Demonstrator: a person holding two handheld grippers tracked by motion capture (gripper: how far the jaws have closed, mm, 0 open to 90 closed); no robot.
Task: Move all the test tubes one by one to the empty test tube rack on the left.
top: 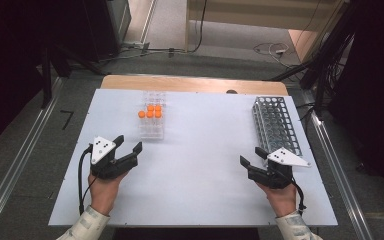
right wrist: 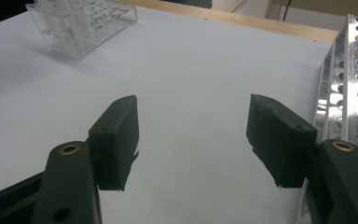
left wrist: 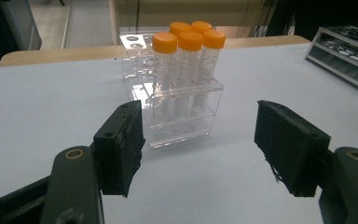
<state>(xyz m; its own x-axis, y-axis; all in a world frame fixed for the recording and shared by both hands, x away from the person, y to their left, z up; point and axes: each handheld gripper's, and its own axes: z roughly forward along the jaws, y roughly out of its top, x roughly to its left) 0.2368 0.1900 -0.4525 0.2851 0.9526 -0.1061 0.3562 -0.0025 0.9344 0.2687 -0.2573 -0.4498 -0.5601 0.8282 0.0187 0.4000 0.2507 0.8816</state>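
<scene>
While the left gripper (top: 128,144) faces the clear rack (top: 151,121) of orange-capped tubes (top: 150,112), its jaws are spread, holding nothing. The right gripper (top: 252,156), by the metal rack (top: 275,125) at the bench's right edge, gapes too

Both grippers low over the white table (top: 195,165)

We see the left gripper (top: 129,143) gaping near the clear rack (top: 151,131) of orange-capped tubes (top: 150,112), nothing between its jaws; the right gripper (top: 252,156) hangs open beside the metal rack (top: 276,125).

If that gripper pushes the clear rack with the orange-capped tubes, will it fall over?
Probably it slides: the clear rack has a broad flat base on the smooth table. Pushed high, it might tip, since the tubes stand tall. It looks light.
</scene>
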